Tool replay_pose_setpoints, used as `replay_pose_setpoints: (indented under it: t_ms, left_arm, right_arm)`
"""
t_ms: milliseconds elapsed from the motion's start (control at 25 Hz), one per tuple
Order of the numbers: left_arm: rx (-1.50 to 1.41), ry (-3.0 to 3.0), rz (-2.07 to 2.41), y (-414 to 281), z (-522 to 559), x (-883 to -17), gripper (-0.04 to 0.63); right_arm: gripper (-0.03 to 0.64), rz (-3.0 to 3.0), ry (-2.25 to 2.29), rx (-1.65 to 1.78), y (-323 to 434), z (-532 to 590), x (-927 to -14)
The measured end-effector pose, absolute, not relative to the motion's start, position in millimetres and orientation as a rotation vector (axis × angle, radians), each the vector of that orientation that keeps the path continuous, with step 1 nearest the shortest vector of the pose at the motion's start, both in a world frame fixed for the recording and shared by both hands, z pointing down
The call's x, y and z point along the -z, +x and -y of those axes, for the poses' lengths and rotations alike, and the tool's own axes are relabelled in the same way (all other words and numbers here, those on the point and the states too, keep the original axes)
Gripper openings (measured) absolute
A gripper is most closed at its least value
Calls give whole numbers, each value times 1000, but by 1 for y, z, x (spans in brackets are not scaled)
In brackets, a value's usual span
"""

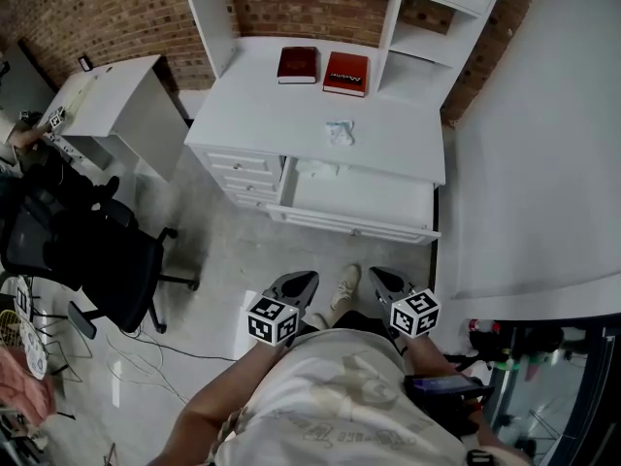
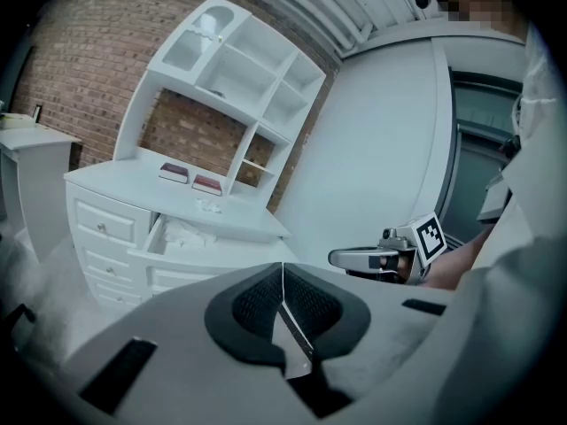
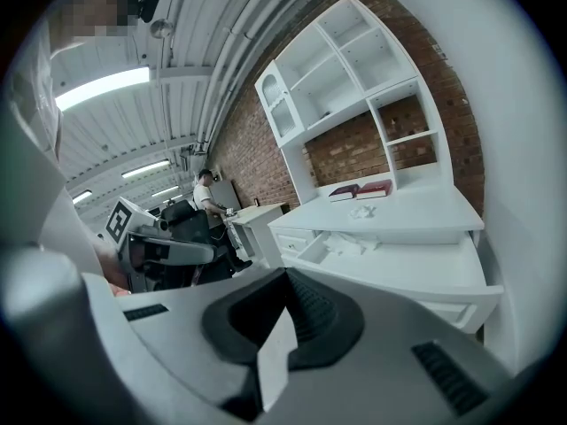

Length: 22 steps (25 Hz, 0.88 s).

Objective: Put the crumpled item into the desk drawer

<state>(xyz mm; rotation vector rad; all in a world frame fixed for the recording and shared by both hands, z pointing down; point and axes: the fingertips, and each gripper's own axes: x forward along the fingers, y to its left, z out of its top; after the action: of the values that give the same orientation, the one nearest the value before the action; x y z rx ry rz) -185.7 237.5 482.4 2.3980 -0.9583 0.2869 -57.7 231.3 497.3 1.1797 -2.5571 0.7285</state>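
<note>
My left gripper [image 1: 297,284] and right gripper [image 1: 384,281] are both closed, empty. The paper [image 1: 340,132] lies well ahead on the bench [image 1: 262,115]; I should open one before arriving.
</note>
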Motion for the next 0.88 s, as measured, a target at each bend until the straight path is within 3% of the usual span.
replay_pose_setpoints:
  t_ms: [880]
  left_arm:
    - [-321, 2378, 929, -150, -122, -496, 25]
  right_arm:
    - [21, 2506, 1213, -711, -24, -117, -511]
